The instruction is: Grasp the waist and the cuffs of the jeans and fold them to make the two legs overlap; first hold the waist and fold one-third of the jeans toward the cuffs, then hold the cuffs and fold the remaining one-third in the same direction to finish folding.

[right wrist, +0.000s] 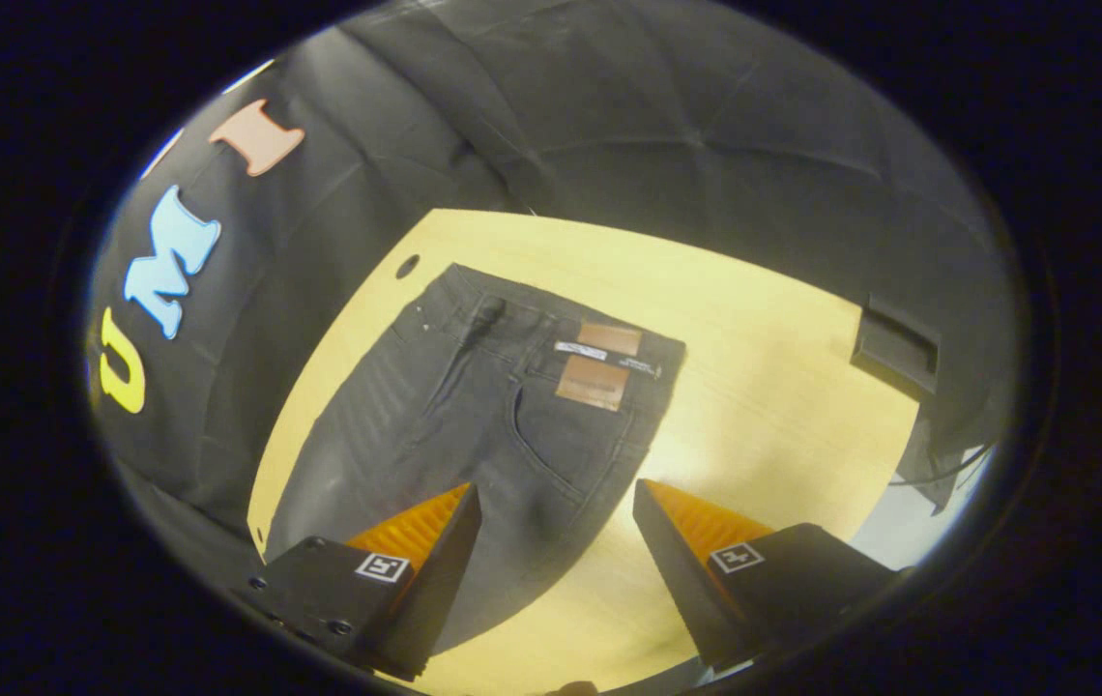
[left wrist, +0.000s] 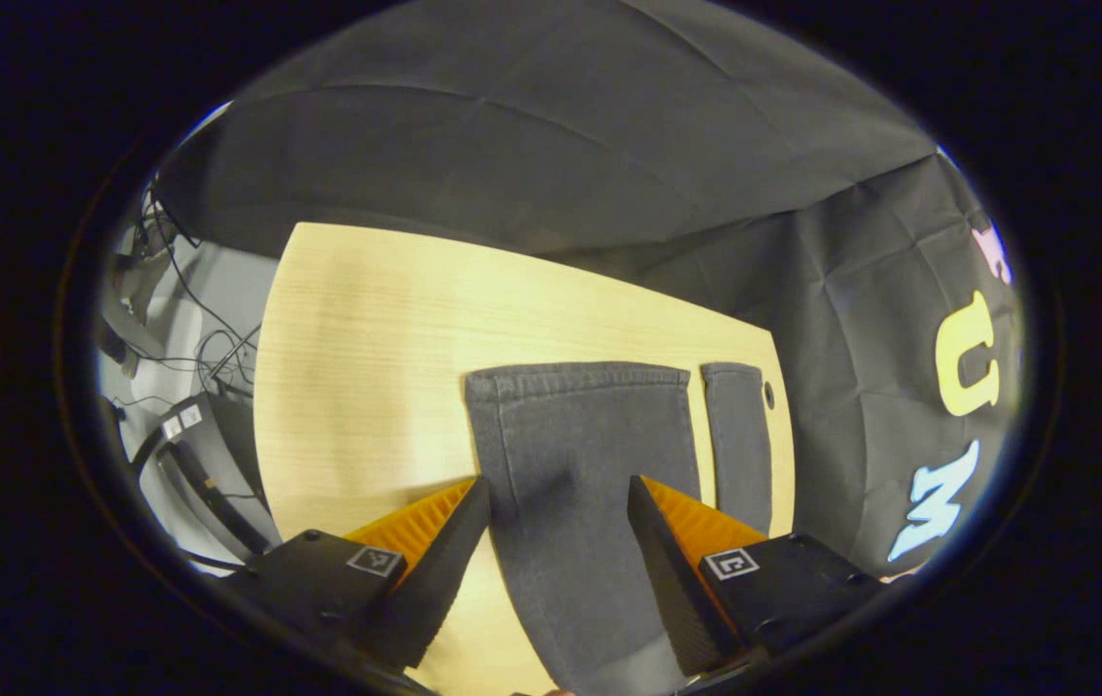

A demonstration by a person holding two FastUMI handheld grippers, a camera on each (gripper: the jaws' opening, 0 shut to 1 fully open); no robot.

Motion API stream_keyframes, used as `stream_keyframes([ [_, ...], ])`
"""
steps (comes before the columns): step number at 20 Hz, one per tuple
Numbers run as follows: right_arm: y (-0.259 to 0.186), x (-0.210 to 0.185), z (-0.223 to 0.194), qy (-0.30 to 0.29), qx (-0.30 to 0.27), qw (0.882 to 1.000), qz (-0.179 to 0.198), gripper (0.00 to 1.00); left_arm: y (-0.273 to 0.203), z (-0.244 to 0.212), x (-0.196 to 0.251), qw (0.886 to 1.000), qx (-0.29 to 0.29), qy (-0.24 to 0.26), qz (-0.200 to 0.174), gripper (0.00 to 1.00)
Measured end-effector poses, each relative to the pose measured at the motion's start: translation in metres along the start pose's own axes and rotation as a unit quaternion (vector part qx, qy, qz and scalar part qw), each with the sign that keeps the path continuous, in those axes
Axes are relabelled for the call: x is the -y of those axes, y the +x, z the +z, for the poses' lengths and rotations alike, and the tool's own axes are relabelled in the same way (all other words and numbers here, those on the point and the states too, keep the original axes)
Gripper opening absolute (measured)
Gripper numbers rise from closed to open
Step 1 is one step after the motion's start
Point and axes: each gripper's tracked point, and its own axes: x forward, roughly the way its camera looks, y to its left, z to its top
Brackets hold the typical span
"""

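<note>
We see the dark grey denim jeans (left wrist: 590,454) lying flat and unfolded on the pale wooden counter (left wrist: 367,329), their long axis running from the cuff end in the left gripper view to the waist end in the right gripper view, so each claw is at its own end of the garment. The left claw (left wrist: 559,503) hangs spread wide over the nearer leg, its fingers apart on either side of the cloth and pinching nothing; that leg's cuff (left wrist: 578,379) lies straight ahead of it toward the far edge of the counter, and the second cuff (left wrist: 733,372) sits just beside it, close to the counter's right corner with a strip of bare wood between the two legs. The right claw (right wrist: 558,507) is likewise spread and empty, poised above the thigh region, with the waist (right wrist: 551,314) and its brown leather patch (right wrist: 594,380) ahead of it. We judge the first fold must bring one leg onto the other, so the gap between the legs is what matters. The middle of the jeans is cut off below both views, and we cannot tell whether either claw touches the cloth
</note>
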Motion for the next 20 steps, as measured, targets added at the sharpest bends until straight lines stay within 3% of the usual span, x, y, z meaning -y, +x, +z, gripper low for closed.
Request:
stream_keyframes([
  [3, 0.012, 0.004, -0.01, 0.025, -0.017, 1.0, -0.007, 0.96, 0.002, -0.002, 0.01, 1.0, -0.001, 0.008, -0.007, 0.97],
  [9, 0.031, -0.016, 0.003, 0.049, -0.014, 0.999, 0.015, 0.96, 0.014, -0.005, 0.021, 1.0, -0.003, 0.003, -0.031, 0.96],
  [11, 0.036, -0.015, 0.002, 0.032, -0.014, 0.999, -0.003, 0.9, 0.02, -0.008, 0.024, 0.999, -0.007, 0.001, -0.037, 0.95],
  [12, 0.038, -0.01, 0.002, 0.021, -0.012, 1.0, -0.02, 0.79, 0.024, -0.009, 0.026, 0.999, -0.009, -0.001, -0.038, 0.92],
  [13, 0.037, -0.008, 0.002, 0.013, -0.011, 0.999, -0.033, 0.63, 0.028, -0.009, 0.023, 0.999, -0.01, -0.001, -0.039, 0.89],
  [15, 0.037, -0.003, 0.001, -0.005, -0.011, 0.998, -0.055, 0.53, 0.031, -0.011, 0.018, 0.999, -0.014, 0.002, -0.041, 0.73],
  [17, 0.037, 0.0, 0.003, 0.003, -0.01, 0.998, -0.058, 0.36, 0.038, -0.012, 0.016, 0.999, -0.018, 0.007, -0.041, 0.6],
  [20, 0.04, -0.001, 0.002, 0.028, -0.015, 0.999, -0.031, 0.25, 0.043, -0.013, 0.012, 0.998, -0.025, -0.001, -0.049, 0.3],
])
